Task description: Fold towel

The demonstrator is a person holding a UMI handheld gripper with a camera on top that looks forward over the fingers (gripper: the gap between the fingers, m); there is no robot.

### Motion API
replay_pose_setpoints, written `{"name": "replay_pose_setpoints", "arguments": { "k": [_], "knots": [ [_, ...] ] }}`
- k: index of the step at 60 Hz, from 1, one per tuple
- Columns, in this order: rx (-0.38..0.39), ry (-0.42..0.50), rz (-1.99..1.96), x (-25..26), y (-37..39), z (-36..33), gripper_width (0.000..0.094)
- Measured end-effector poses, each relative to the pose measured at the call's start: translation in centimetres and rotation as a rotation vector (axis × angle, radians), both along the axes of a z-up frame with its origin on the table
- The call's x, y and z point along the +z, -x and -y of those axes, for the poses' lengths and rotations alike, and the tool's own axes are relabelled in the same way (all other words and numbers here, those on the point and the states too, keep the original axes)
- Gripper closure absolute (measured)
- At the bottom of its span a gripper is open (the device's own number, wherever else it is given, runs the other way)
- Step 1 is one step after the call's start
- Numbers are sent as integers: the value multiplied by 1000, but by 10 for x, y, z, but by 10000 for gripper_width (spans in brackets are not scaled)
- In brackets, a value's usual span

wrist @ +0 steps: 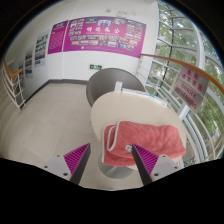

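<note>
Your gripper (111,161) stands wide, holding nothing. The pink towel (146,141) lies on the round white table (112,113), just ahead of the fingers toward 1 o'clock, apparently doubled over already, though the folds are hard to confirm. Expect light, limp cloth that will sag and drag; judge the near free edge or a corner the best hold, pinching both layers. Magenta posters (90,32) hang on the far wall at 12 o'clock; a sign (187,90) stands at 3 o'clock. No writing is legible.
</note>
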State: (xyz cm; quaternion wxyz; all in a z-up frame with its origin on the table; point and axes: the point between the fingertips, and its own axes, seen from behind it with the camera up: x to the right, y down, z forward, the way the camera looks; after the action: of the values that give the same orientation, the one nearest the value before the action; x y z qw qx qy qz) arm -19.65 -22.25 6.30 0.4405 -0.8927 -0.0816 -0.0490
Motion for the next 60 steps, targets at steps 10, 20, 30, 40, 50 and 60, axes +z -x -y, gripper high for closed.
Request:
{"name": "replay_pose_setpoints", "arguments": {
  "k": [10, 20, 30, 40, 50, 60],
  "knots": [
    [30, 34, 81, -55, -1, -66, 79],
    [41, 75, 86, -82, 4, -82, 239],
    [91, 69, 68, -77, 15, -75, 666],
    [69, 89, -19, -73, 18, -67, 868],
    [101, 75, -258, -15, 52, -71, 879],
    [92, -25, -470, 86, 31, -101, 879]
  ]
}}
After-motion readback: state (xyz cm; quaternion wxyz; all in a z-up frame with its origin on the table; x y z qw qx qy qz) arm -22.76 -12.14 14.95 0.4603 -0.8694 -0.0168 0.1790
